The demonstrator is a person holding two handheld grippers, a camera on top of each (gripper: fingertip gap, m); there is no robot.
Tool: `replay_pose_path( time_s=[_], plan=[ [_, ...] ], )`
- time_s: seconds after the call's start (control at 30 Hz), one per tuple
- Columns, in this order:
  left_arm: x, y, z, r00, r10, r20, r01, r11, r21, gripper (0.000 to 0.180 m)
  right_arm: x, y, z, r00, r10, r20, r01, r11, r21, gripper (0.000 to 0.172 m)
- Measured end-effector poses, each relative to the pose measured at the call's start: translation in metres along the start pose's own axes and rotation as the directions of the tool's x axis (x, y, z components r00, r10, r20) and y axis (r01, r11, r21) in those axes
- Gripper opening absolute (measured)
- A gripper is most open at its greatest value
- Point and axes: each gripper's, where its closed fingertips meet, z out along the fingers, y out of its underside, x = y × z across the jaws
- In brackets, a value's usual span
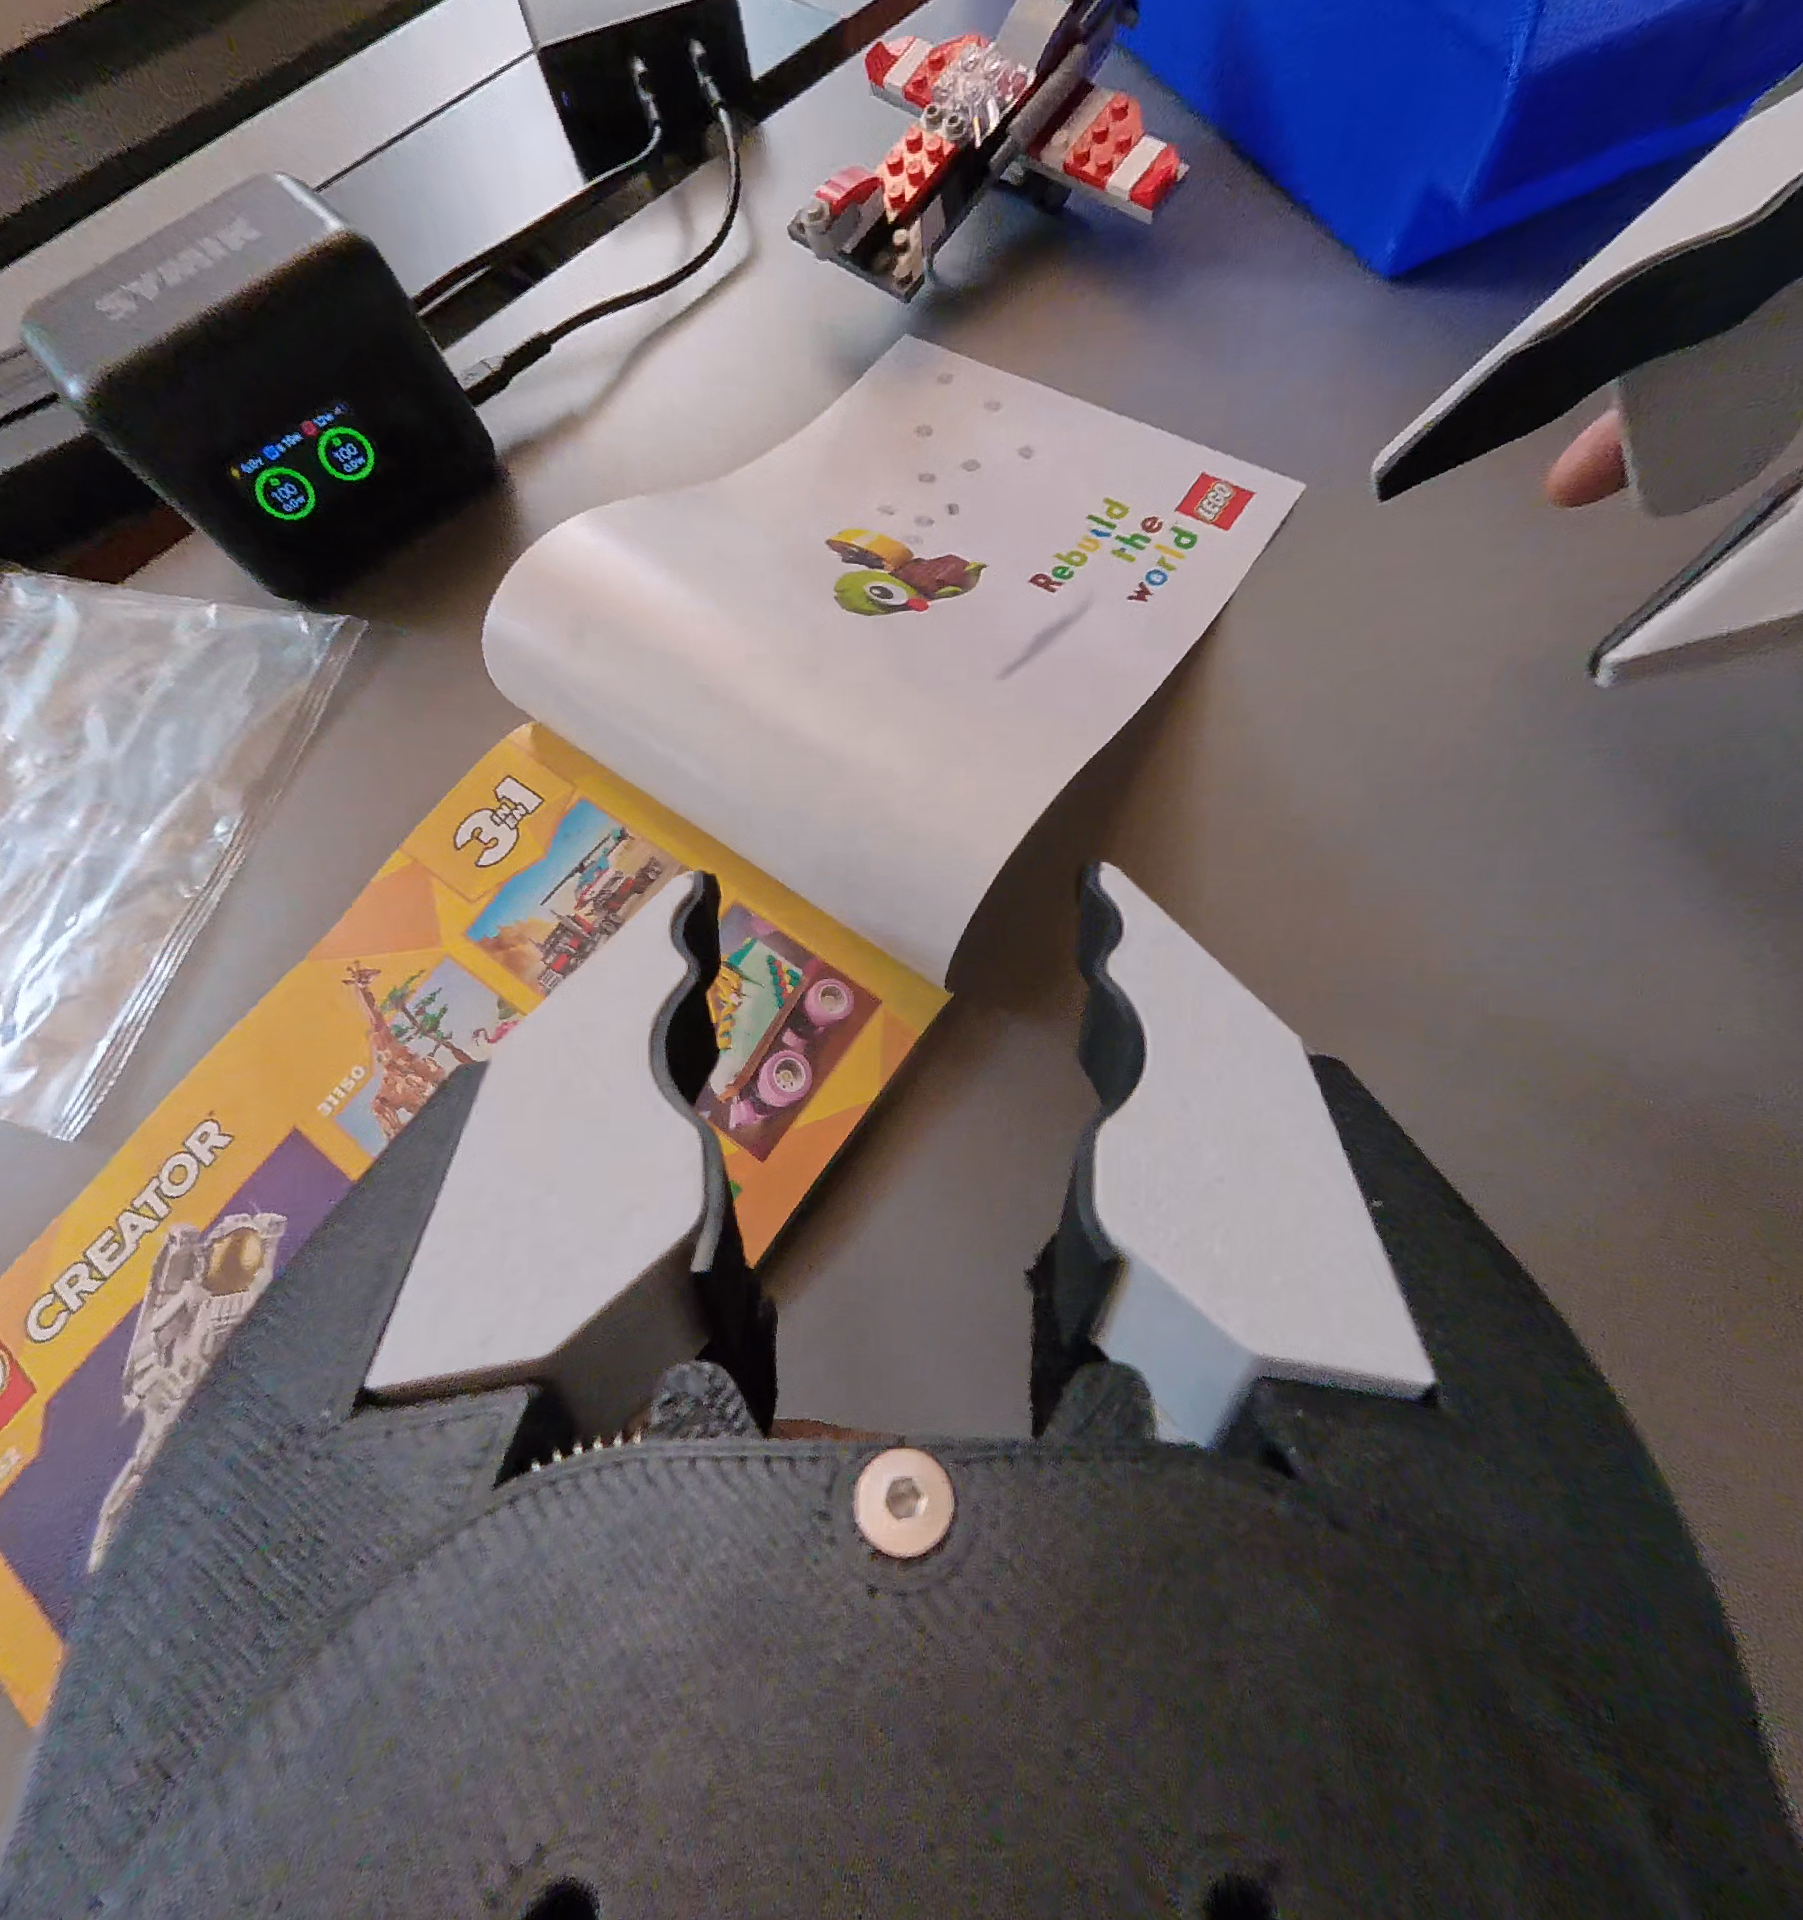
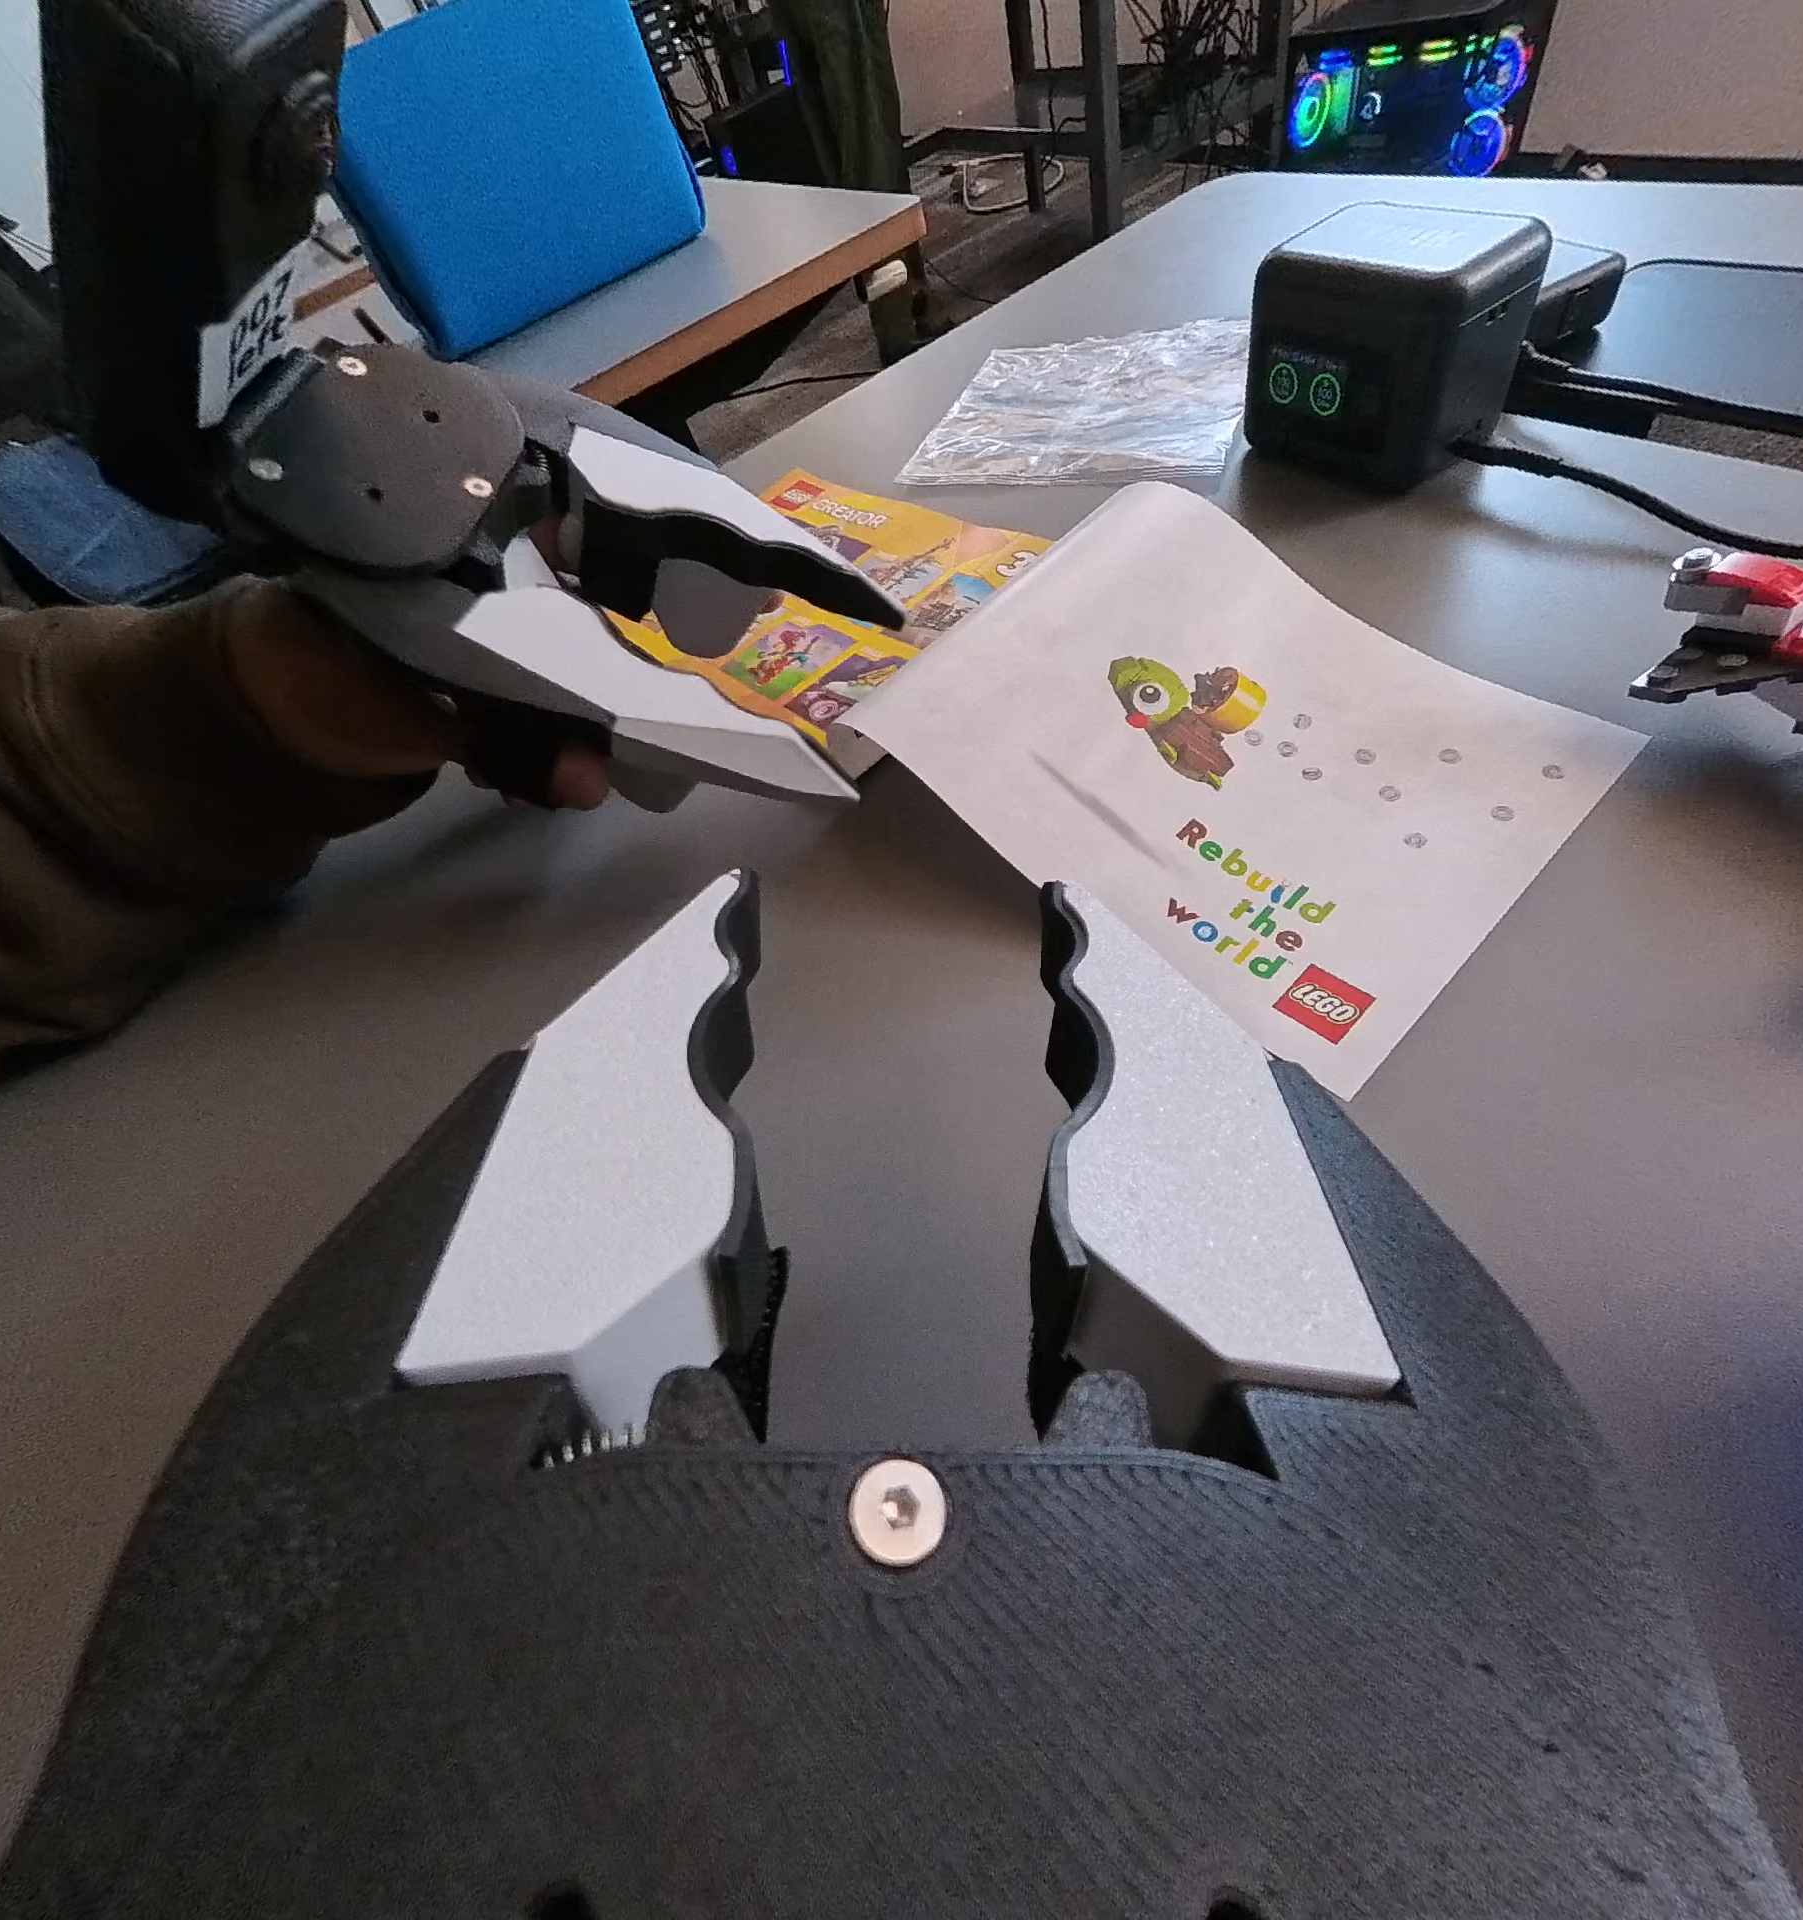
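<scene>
An open instruction booklet lies on the grey table [image 1: 1448,987]. Its yellow picture page [image 1: 440,935] lies flat and its white back page [image 1: 824,665] curls up and over to the far side. My left gripper [image 1: 902,883] is open just above the booklet's near corner. One finger is over the yellow page, the other over bare table, and nothing is pressed between the pads. The right wrist view shows it open at the booklet's [image 2: 980,540] edge [image 2: 871,712]. My right gripper [image 2: 897,888] is open and empty above bare table, its right fingertip by the white page's [image 2: 1240,790] near edge. It also shows in the left wrist view [image 1: 1489,577].
A red, white and grey brick plane [image 1: 990,145] stands beyond the booklet. A black power unit with a lit screen [image 1: 253,395] and cables sits at the far left, a clear plastic bag [image 1: 97,810] beside it. A blue fabric bin [image 1: 1479,114] is at the far right.
</scene>
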Motion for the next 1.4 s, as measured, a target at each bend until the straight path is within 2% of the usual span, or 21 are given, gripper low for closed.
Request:
replay_pose_path(
  time_s=[0.23, 0.57, 0.7, 0.83, 0.93, 1.07, 1.4],
  plan=[
    [-0.006, 0.003, 0.003, 0.999, -0.012, 0.047, 0.012, 1.000, -0.004, 0.064, 0.000, 0.000, 0.000, 1.000, -0.002, -0.001, 0.002, 1.000, 0.000, 0.054],
    [-0.029, -0.014, -0.021, 0.977, -0.203, 0.066, 0.193, 0.972, 0.135, 0.051, 0.000, 0.000, 0.000, 1.000, -0.003, -0.002, 0.003, 1.000, 0.003, 0.054],
    [-0.037, -0.025, -0.037, 0.914, -0.405, -0.022, 0.398, 0.885, 0.243, 0.051, 0.000, 0.000, 0.000, 1.000, -0.003, -0.003, 0.003, 1.000, 0.004, 0.054],
    [-0.052, -0.026, -0.050, 0.769, -0.621, -0.154, 0.635, 0.713, 0.297, 0.050, 0.000, -0.001, 0.000, 1.000, -0.003, -0.004, 0.003, 1.000, 0.005, 0.055],
    [-0.067, -0.018, -0.055, 0.686, -0.703, -0.185, 0.721, 0.623, 0.303, 0.050, 0.000, -0.001, 0.000, 1.000, -0.003, -0.004, 0.003, 1.000, 0.005, 0.055],
    [-0.076, -0.009, -0.055, 0.655, -0.736, -0.173, 0.747, 0.598, 0.290, 0.048, 0.000, -0.001, 0.000, 1.000, -0.002, -0.004, 0.002, 1.000, 0.006, 0.055],
    [-0.084, 0.001, -0.054, 0.643, -0.757, -0.119, 0.753, 0.596, 0.280, 0.049, 0.000, -0.001, -0.001, 1.000, -0.002, -0.003, 0.002, 1.000, 0.007, 0.055]
  ],
)
